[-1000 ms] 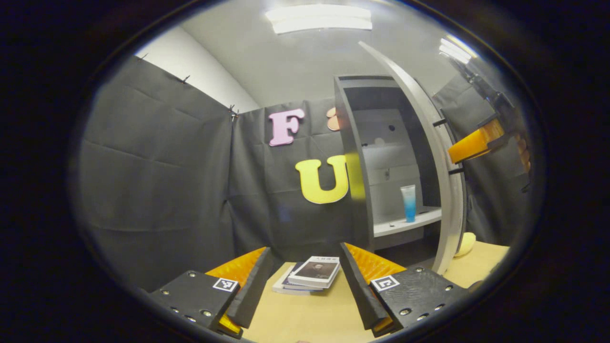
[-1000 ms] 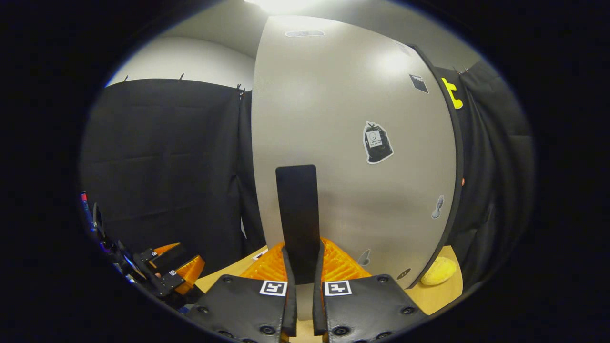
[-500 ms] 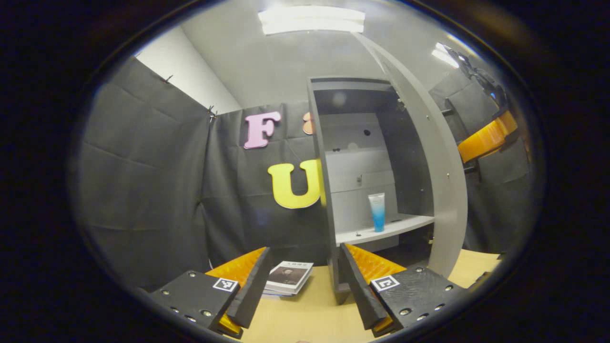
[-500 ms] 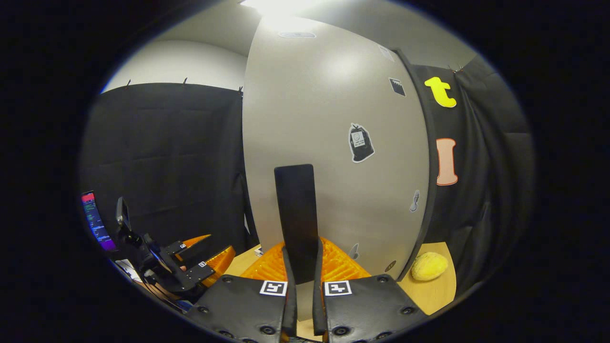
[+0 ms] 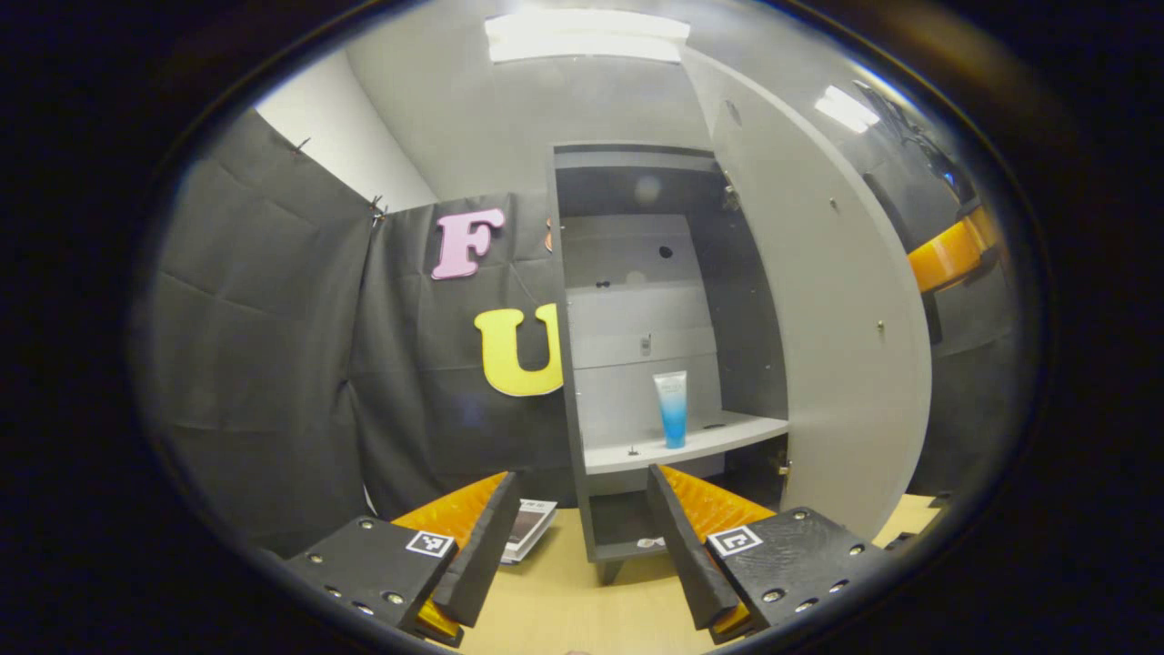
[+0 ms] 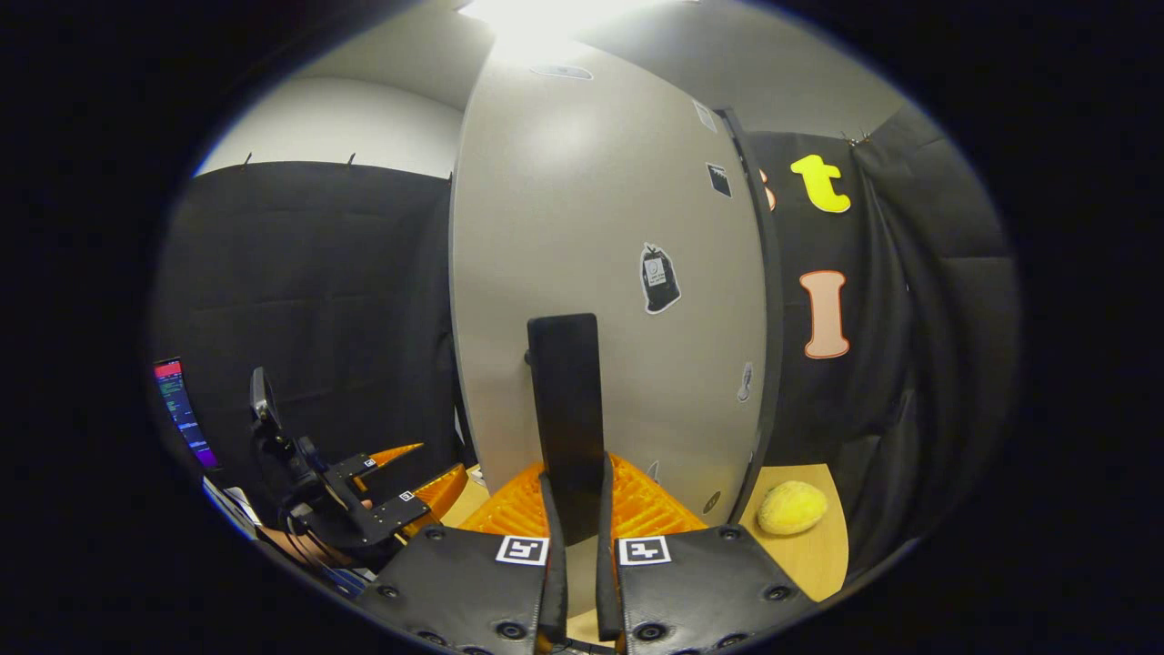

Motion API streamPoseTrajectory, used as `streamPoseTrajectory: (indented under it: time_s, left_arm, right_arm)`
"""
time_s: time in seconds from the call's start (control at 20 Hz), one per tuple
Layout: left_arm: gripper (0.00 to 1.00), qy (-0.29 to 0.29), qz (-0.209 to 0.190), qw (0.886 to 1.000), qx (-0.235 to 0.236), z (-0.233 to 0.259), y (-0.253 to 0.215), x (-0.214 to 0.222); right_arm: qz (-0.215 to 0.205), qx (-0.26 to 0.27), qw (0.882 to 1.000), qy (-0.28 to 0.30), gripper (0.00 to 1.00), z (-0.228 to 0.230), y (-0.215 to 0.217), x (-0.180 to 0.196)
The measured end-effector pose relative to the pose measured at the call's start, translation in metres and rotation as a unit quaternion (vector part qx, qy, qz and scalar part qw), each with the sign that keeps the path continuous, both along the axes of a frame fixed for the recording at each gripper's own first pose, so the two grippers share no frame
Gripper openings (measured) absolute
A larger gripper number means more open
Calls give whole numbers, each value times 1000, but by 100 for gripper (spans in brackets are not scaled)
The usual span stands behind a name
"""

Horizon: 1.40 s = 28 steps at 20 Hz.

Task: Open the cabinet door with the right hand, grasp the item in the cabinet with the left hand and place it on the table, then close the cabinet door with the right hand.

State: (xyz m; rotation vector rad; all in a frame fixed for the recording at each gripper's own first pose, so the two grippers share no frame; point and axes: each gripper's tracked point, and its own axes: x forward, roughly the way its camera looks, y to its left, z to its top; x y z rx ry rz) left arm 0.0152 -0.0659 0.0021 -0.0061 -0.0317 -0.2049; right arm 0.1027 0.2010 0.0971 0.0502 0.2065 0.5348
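The grey cabinet point(image 5: 582, 300) stands open on the wooden table point(image 5: 564, 609). A blue and white tube point(image 5: 673, 409) stands upright on its shelf point(image 5: 691, 444). The cabinet door point(image 5: 818, 327) is swung out to the right. My left gripper point(image 5: 577, 537) is open, low over the table, short of the shelf. In the right gripper view, my right gripper point(image 6: 575, 509) is shut on the black door handle point(image 6: 568, 400) of the door point(image 6: 600, 255). The left gripper point(image 6: 382, 496) shows at lower left there, and the right gripper point(image 5: 950, 255) past the door's edge in the left gripper view.
Books point(image 5: 532, 528) lie on the table left of the cabinet. A yellow fruit-like object point(image 6: 793, 507) rests on the table right of the door. A screen point(image 6: 182, 409) glows at far left. Black cloth walls close in the booth.
The door has swung wider open with my right gripper on its handle. The left gripper view has shifted, so the cabinet and tube now sit nearer its centre.
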Motion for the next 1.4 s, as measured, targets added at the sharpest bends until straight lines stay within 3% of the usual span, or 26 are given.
streamPoseTrajectory:
  time_s: [0.5,1.05,1.2,1.4]
  left_arm:
    - [85,-5,-29,1000,0,6,-44,1]
    - [85,-2,-43,999,9,5,-67,-6]
    - [85,1,-43,999,14,4,-71,-8]
    - [85,7,-46,999,10,2,-81,-8]
  right_arm:
    - [-55,2,998,-8,13,2,-24,-2]
    - [-156,4,987,-24,13,3,-79,10]
    - [-187,10,982,-28,6,3,-102,16]
    - [-165,30,986,-19,6,7,-95,6]
